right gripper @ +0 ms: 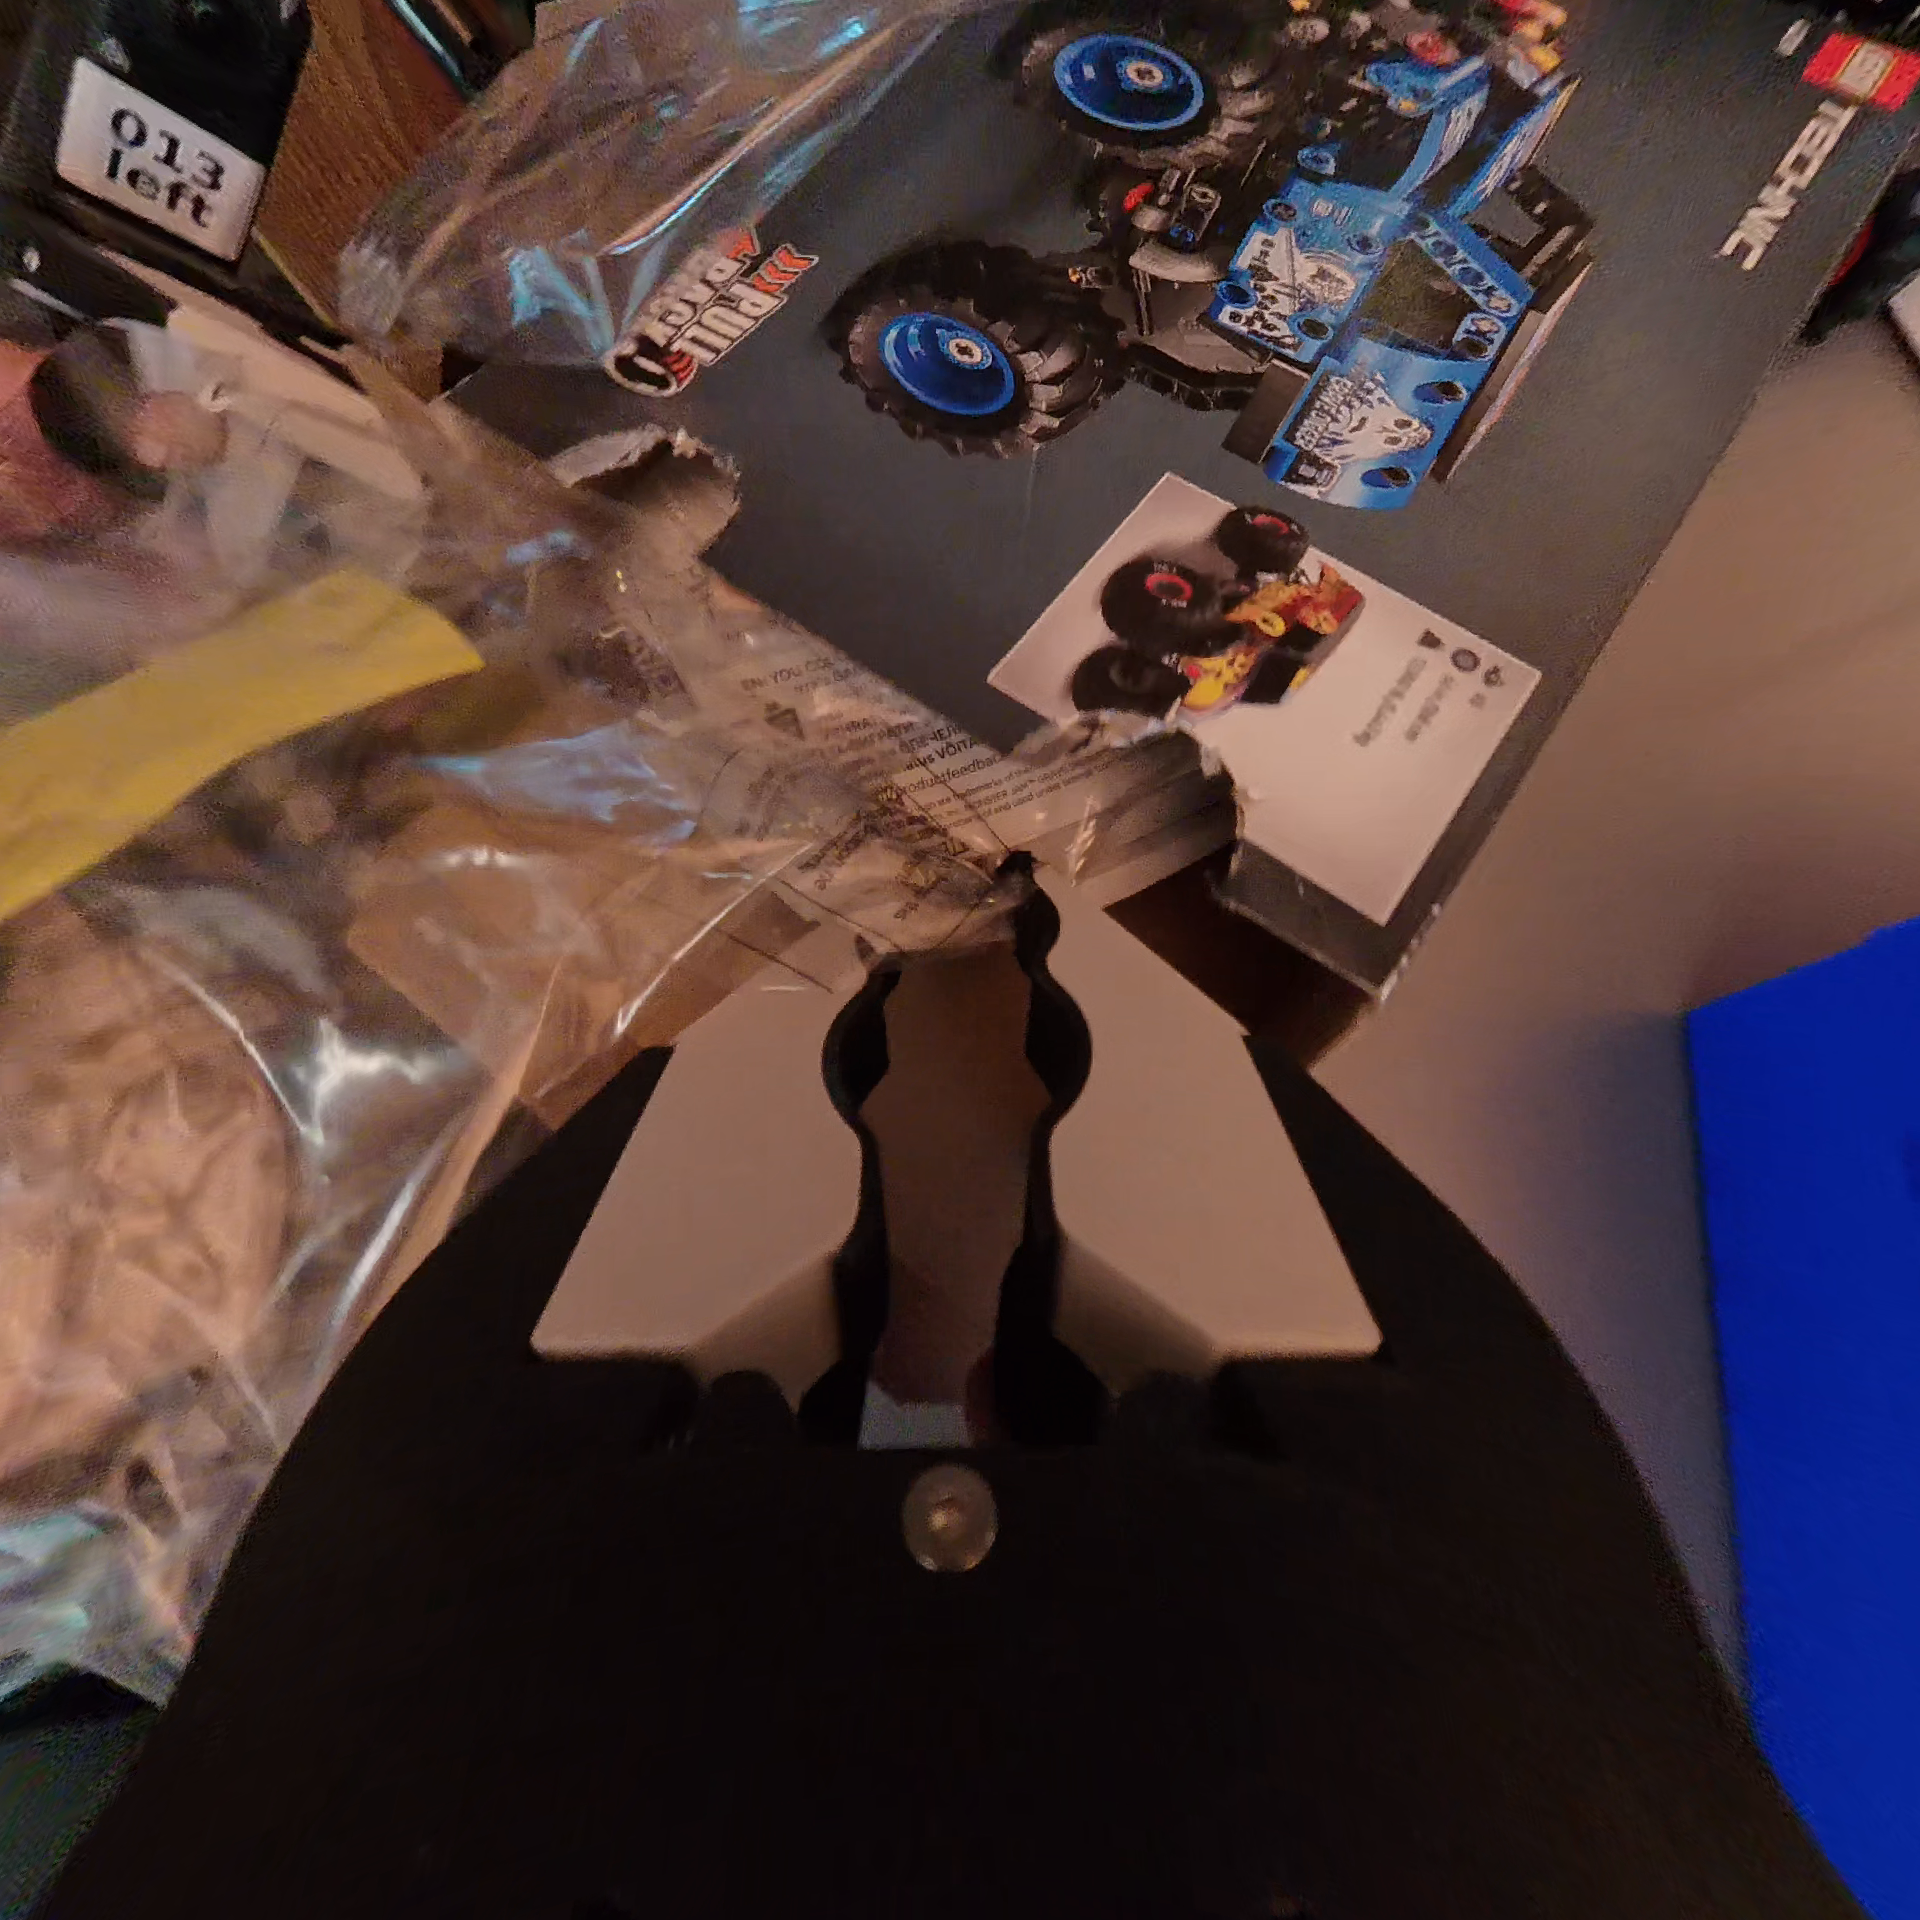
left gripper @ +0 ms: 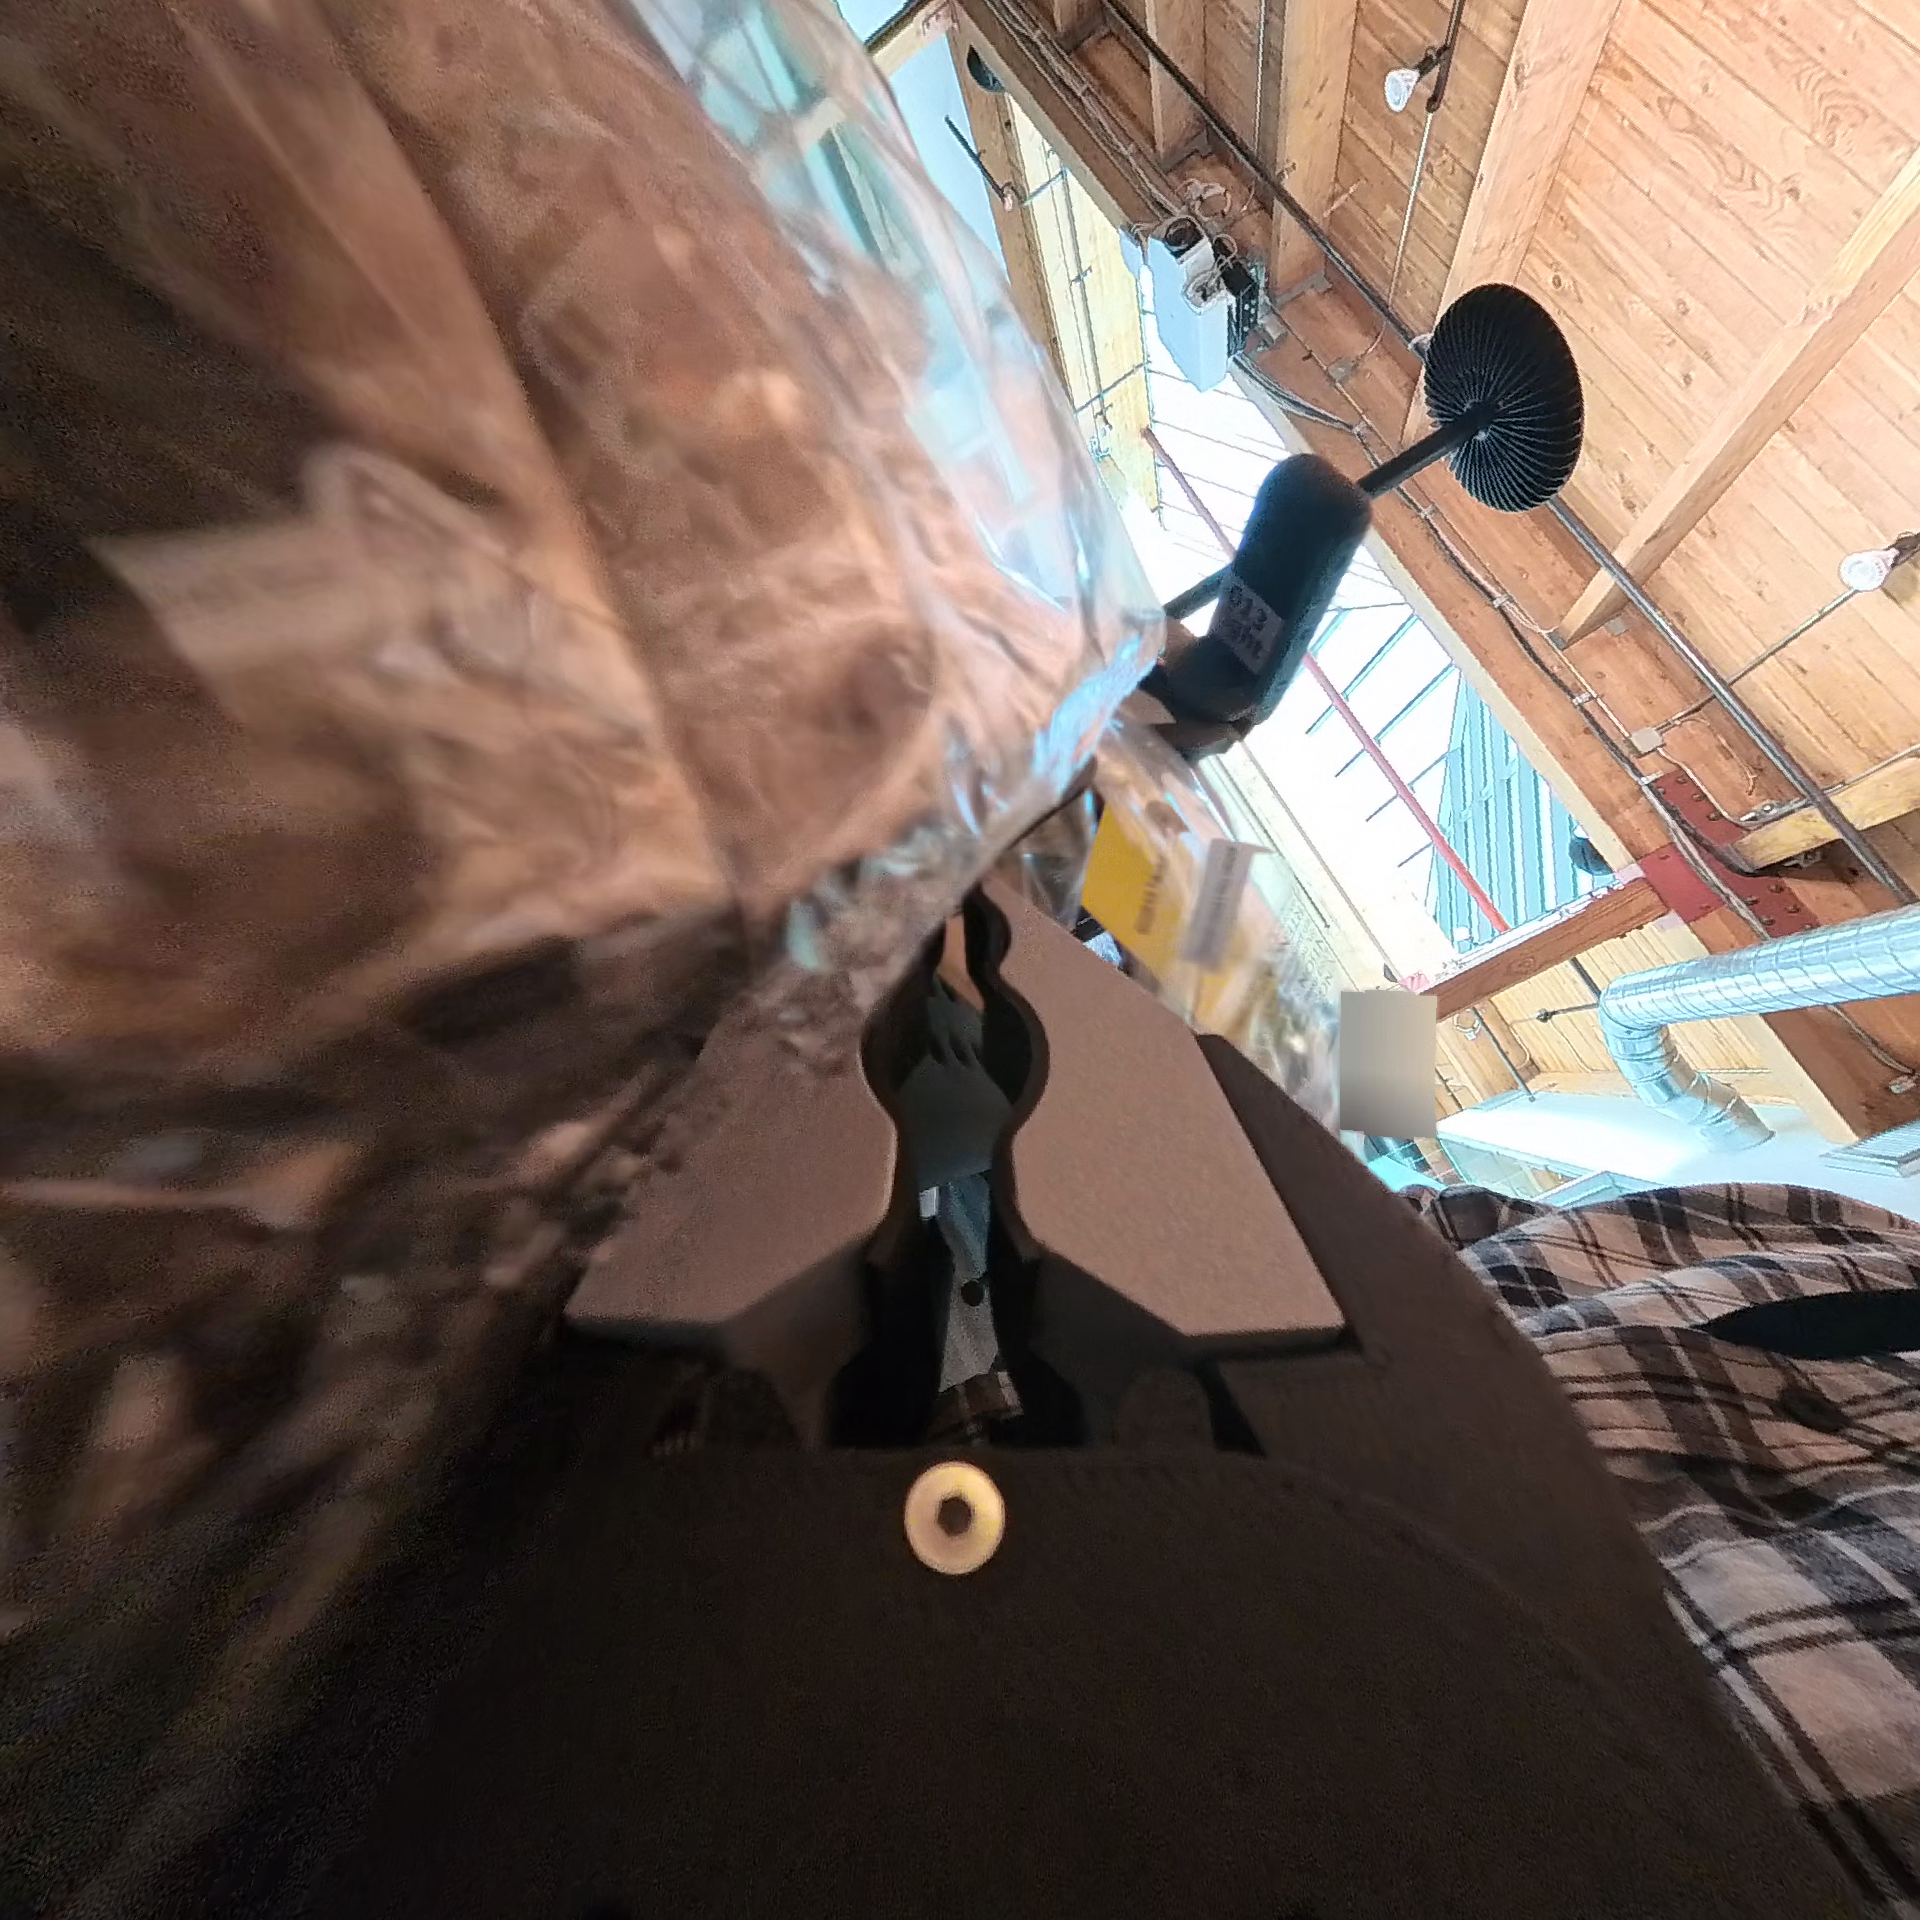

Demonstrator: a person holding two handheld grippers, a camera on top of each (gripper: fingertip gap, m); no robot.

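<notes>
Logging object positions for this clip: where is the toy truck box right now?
In the right wrist view, the dark toy truck box lies flat ahead of the right gripper, its torn near edge beside the clear plastic bag pinched there; a blue object sits right.

In the right wrist view, the right gripper [right gripper: 1023, 883] has its tips closed on the edge of a plastic bag [right gripper: 520, 831], which spreads away to the left and toward the camera. A paper strip [right gripper: 208, 707] lies inside the bag at the left. Behind the bag and the tips lies a toy box [right gripper: 1039, 499], flat on a table [right gripper: 1714, 727] that shows to its right. The left gripper [right gripper: 156, 156] sits at the far upper left, behind the bag.

In the left wrist view, the left gripper [left gripper: 961, 914] points upward with its tips closed on the bag [left gripper: 520, 623], which fills the left side. The right gripper [left gripper: 1257, 603] hangs beyond the bag's far edge. A sleeve [left gripper: 1714, 1455] lies at the lower right, under the ceiling [left gripper: 1662, 260].
</notes>
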